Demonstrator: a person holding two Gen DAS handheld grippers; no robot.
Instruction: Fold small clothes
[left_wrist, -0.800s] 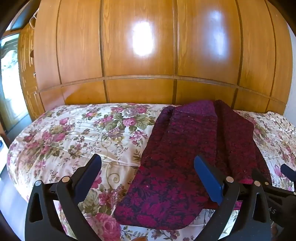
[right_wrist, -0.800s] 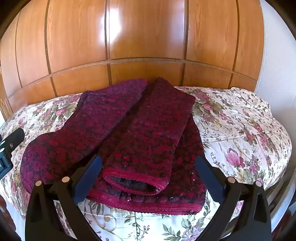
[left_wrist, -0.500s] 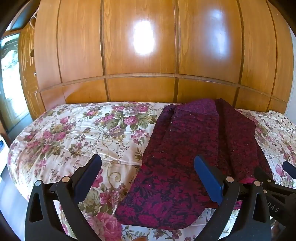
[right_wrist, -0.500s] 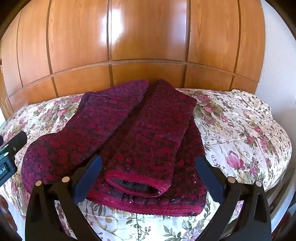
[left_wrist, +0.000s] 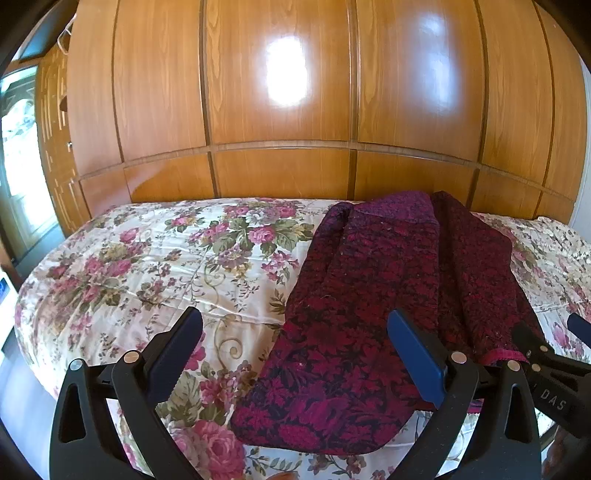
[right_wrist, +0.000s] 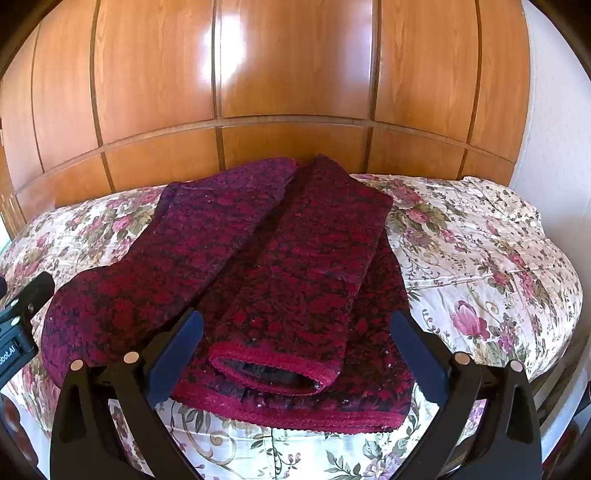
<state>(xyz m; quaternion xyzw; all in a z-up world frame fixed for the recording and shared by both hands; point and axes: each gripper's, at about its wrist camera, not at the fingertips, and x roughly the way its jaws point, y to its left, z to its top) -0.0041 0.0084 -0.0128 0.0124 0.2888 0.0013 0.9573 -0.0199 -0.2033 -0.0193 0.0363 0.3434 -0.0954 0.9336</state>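
Behind everything stands a wall of glossy wooden panels (left_wrist: 288, 110), and in front of it the bed, covered by a floral bedspread (left_wrist: 155, 266) that carries our work. On it lies the dark red patterned garment (right_wrist: 288, 266), reaching from the bed's far edge by the panels down to its near edge, right of the bed's middle in the left wrist view. It looks to us like a knitted sweater. One sleeve (right_wrist: 295, 295) is already folded in over the body, its red-trimmed cuff lying open near the hem at the near edge. The other sleeve (left_wrist: 332, 369) lies stretched toward the near edge on the garment's left side, partly off the body and on the bedspread.

We judge the fold partly done: one sleeve in, the second yet to be brought across, and the body not yet doubled over.

Our left gripper (left_wrist: 295, 358) hangs above the near edge with its jaws spread wide and nothing between them, the loose sleeve end below it. Our right gripper (right_wrist: 295, 354) is likewise wide open and empty, poised over the cuff and hem.
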